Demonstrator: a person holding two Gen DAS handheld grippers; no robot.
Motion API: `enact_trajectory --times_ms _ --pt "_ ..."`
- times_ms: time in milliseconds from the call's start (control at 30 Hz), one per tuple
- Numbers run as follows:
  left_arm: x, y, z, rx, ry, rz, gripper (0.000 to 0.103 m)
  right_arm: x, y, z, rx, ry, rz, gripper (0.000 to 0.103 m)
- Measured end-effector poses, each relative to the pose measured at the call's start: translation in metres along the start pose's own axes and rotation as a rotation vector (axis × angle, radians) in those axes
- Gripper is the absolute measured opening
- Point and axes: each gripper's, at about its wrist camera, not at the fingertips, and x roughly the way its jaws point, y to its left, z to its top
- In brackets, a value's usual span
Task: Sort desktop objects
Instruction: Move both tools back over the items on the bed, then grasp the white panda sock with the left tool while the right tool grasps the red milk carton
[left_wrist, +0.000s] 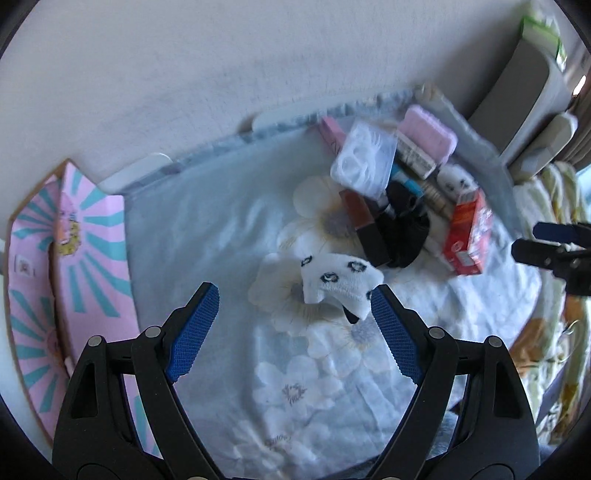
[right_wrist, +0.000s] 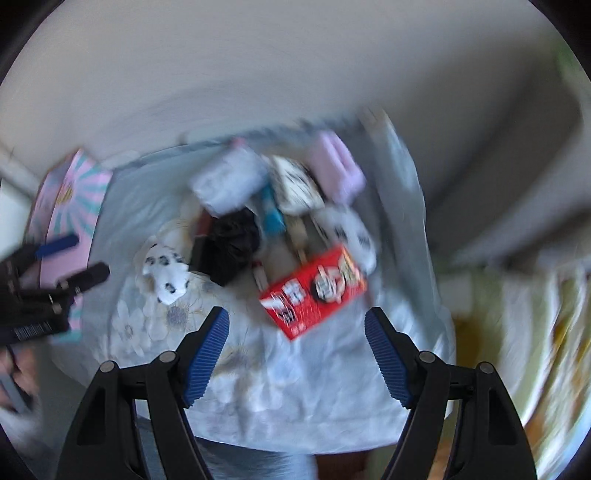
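A pile of small objects lies on a table under a pale blue flowered cloth (left_wrist: 207, 229). A white sock with dark spots (left_wrist: 338, 284) lies just ahead of my open, empty left gripper (left_wrist: 295, 291), near its right finger. Behind it are a black cloth bundle (left_wrist: 404, 230), a dark red box (left_wrist: 364, 225), a clear plastic case (left_wrist: 364, 158), a pink case (left_wrist: 430, 133) and a red carton (left_wrist: 467, 236). My right gripper (right_wrist: 297, 314) is open and empty, hovering just in front of the red carton (right_wrist: 314, 291). The right wrist view is blurred.
A pink and teal patterned box (left_wrist: 74, 266) stands at the table's left edge against the white wall. A grey chair back (left_wrist: 517, 103) and a yellowish cloth (left_wrist: 554, 206) are at the right. The right gripper shows at the right edge of the left wrist view (left_wrist: 554, 247).
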Motion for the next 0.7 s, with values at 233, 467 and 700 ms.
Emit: enact_trajectory --times_ms 233,467,700 --pt "0.034 -0.018 -0.005 0.007 0.031 0.009 0.084 0.046 -0.034 -0.006 0.407 0.081 0.222 0.072" --pt "0.047 -0.024 0.007 0.029 0.038 0.019 0.084 0.067 -0.031 0.004 0.470 0.119 0.166 0.072" --pt "0.062 -0.026 0.008 0.026 0.064 -0.014 0.082 0.077 -0.018 0.007 0.476 0.144 0.087 0.072"
